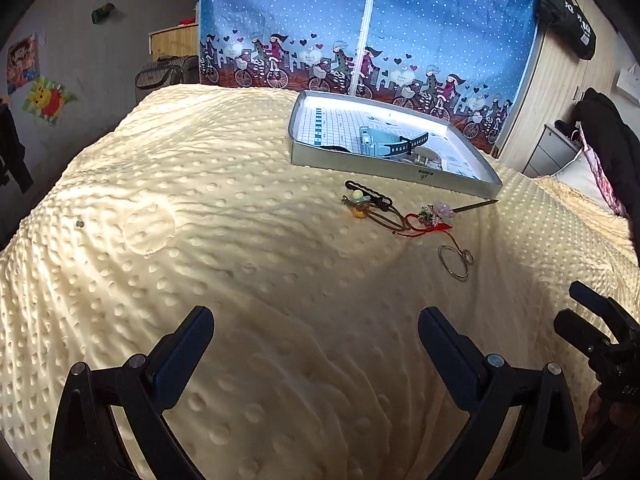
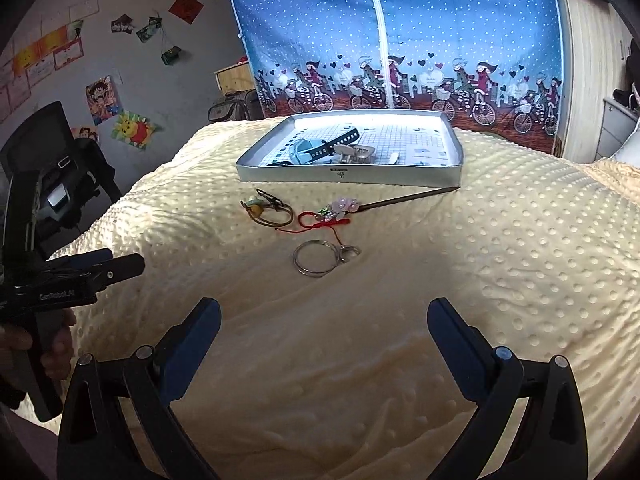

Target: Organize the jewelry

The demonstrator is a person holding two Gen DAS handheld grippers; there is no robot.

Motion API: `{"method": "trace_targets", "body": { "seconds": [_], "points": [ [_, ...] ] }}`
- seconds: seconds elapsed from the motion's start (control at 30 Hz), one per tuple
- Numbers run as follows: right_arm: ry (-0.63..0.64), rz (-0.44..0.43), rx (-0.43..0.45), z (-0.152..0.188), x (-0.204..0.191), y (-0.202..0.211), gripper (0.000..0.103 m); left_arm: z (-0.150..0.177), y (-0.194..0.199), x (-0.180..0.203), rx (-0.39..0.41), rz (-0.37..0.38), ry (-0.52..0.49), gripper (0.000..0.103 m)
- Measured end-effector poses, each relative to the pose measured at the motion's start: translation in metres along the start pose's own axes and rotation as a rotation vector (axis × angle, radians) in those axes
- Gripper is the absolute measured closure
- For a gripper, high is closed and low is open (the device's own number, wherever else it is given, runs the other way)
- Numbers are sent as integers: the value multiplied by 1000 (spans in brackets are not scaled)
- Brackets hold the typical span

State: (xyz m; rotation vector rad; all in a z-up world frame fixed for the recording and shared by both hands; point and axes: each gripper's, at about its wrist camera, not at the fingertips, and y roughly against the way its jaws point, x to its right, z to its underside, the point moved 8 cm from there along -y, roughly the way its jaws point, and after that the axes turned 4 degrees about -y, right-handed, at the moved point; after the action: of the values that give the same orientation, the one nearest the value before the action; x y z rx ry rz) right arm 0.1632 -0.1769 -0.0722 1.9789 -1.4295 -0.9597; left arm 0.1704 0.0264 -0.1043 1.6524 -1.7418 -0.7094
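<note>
Nearest, both grippers hover over the cream dotted bedspread point(image 2: 500, 240), empty: left gripper point(image 1: 316, 344) with jaws spread wide, right gripper point(image 2: 324, 336) the same, nothing between the pads. Next out, loose pieces lie on the bed, short of the tray. First is the metal bangle point(image 2: 316, 262), apparently two thin rings stacked, with a small ring point(image 2: 349, 254) touching its right edge; probably stiff, light, slippery, so pinch across the wire rim, not flat from above, since the soft quilt will give. Just beyond is a red cord bracelet point(image 2: 316, 222), limp and easy to snag; grab the bunched knot. Touching it lies the hair stick point(image 2: 404, 199) with a pink flower head point(image 2: 342, 205); the shaft is rigid, the beaded head looks fragile, so take the shaft mid-length. To its left is a brown cord loop with yellow and green beads point(image 2: 258, 208) and a dark clip point(image 2: 270, 197) against it; beads are hard, cord floppy, so hold at the beads. Farthest is the shallow grey tray point(image 2: 348, 176), holding a pale blue watch with a dark strap point(image 2: 320, 151) and a beige claw clip point(image 2: 356, 153), both light and rigid. Count: one tray, two pieces inside it, six or so loose pieces on the bed; the tangle makes an exact count uncertain.
</note>
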Motion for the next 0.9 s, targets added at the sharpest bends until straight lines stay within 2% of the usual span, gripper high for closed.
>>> {"method": "trace_targets", "body": {
  "seconds": [0.07, 0.13, 0.23, 0.27, 0.33, 0.4, 0.5, 0.6, 0.73, 0.9],
  "points": [
    [6, -13, -16, -2, -2, -10, 5, -5, -5, 3, -3, 12, -9, 3],
    [8, -15, -27, -4, -3, -17, 15, -13, -9, 7, -5, 23, -14, 7],
    [-7, -36, -52, -7, -5, -30, 21, -24, -18, 13, -13, 50, -34, 14],
    [-16, -48, -63, -8, -5, -36, 23, -28, -22, 15, -16, 59, -44, 18],
    [-33, -70, -95, -8, -8, -50, 34, -35, -32, 19, -31, 83, -58, 25],
    [-45, -79, -122, -8, -11, -65, 41, -40, -41, 21, -38, 106, -58, 41],
    [-55, -66, -166, -3, -15, -83, 54, -39, -60, 22, -72, 124, -57, 54],
    [-71, -63, -201, 1, -17, -99, 56, -35, -72, 22, -99, 155, -41, 60],
    [-102, -53, -232, 0, -14, -118, 59, -35, -79, 22, -108, 185, -15, 61],
    [-186, -96, -279, -1, -10, -142, 59, -40, -87, 26, -112, 252, 21, 61]
  ]
}}
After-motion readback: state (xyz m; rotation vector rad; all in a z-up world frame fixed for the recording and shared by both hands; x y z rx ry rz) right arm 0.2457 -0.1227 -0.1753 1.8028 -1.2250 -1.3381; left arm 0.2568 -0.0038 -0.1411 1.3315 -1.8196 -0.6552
